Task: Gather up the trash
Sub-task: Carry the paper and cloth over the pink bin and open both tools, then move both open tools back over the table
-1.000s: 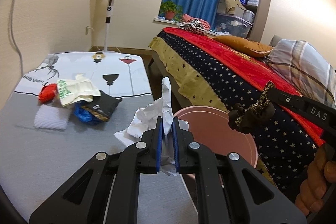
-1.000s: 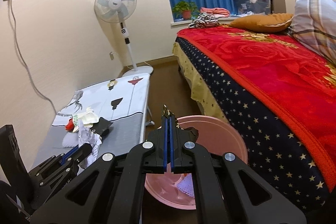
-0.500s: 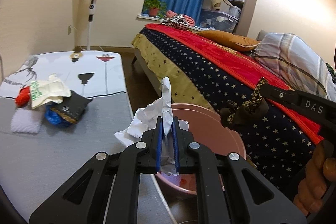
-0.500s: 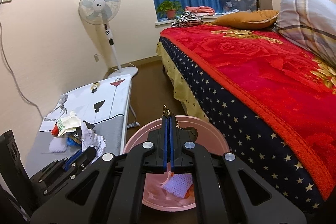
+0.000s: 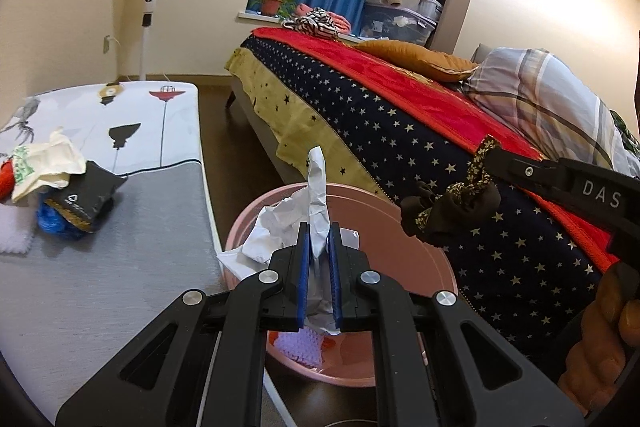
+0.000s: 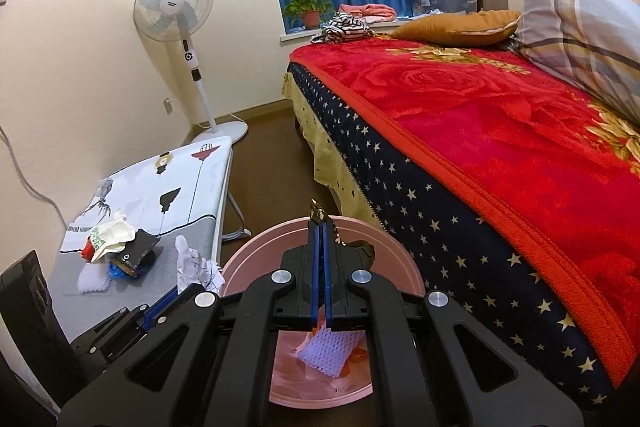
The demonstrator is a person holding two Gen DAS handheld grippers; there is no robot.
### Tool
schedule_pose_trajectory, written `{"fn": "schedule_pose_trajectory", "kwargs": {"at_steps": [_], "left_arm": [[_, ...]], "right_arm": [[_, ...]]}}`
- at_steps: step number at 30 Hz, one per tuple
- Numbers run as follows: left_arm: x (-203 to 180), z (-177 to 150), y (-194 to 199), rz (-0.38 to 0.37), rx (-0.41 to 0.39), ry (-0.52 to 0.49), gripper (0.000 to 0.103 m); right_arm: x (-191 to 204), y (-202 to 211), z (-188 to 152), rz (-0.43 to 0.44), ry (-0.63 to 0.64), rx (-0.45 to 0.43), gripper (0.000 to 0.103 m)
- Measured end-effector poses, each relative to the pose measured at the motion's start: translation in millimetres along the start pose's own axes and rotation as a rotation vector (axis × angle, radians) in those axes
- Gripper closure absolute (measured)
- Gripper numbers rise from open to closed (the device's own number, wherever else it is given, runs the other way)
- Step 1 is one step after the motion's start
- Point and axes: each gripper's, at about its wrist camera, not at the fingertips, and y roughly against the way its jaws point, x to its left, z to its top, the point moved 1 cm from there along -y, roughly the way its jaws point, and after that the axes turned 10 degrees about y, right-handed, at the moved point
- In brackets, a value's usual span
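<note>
My left gripper (image 5: 318, 233) is shut on a crumpled white paper (image 5: 304, 215) and holds it over the near-left rim of the pink bin (image 5: 404, 223). My right gripper (image 6: 321, 227) is shut on a dark wrapper with gold print (image 6: 358, 247), also above the pink bin (image 6: 384, 247). In the left wrist view that dark wrapper (image 5: 452, 207) hangs from the right gripper's tip over the bin's right side. White foam netting (image 6: 328, 347) and orange scraps lie in the bin's bottom. More trash (image 5: 60, 183) is piled on the ironing board (image 5: 100, 267).
The bed with a red and starred blanket (image 6: 480, 155) runs along the bin's right side. A standing fan (image 6: 180, 7) is by the wall behind the ironing board. A hand (image 5: 596, 347) grips the right tool at the lower right.
Both grippers have moved over the pink bin, still holding their pieces. The left one shifted right off the ironing board, so the trash pile slid to the left edge of its view.
</note>
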Motion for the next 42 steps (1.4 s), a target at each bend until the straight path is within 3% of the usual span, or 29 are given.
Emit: {"fn": "schedule_pose_trajectory", "kwargs": {"at_steps": [4,5,6,8,18,28,38,42], "left_arm": [[0,-2,-10,0.002,0.031,0.008,0.088],[0,-3,-12,0.009,0.042,0.009,0.074],[2,-4,-14,0.021,0.05,0.012,0.064],[6,-5,-15,0.033,0.052,0.022,0.063],[14,-2,-1,0.064,0.023,0.027,0.063],[44,4,32,0.135,-0.045,0.062,0.063],[91,11,61,0.269,-0.115,0.117,0.065],[111,14,71,0.334,-0.142,0.146,0.069]], "right_arm": [[-3,-5,0,-0.009,-0.008,0.013,0.097],[-4,-6,-1,-0.013,-0.011,0.019,0.089],[-5,-8,-1,-0.021,-0.018,0.026,0.073],[-8,-8,-2,-0.042,-0.029,0.025,0.057],[-3,-2,-1,-0.028,-0.02,-0.004,0.057],[25,6,-2,0.073,0.025,-0.048,0.059],[71,-8,-6,0.225,0.047,-0.048,0.077],[92,-20,-9,0.288,0.049,-0.04,0.079]]}}
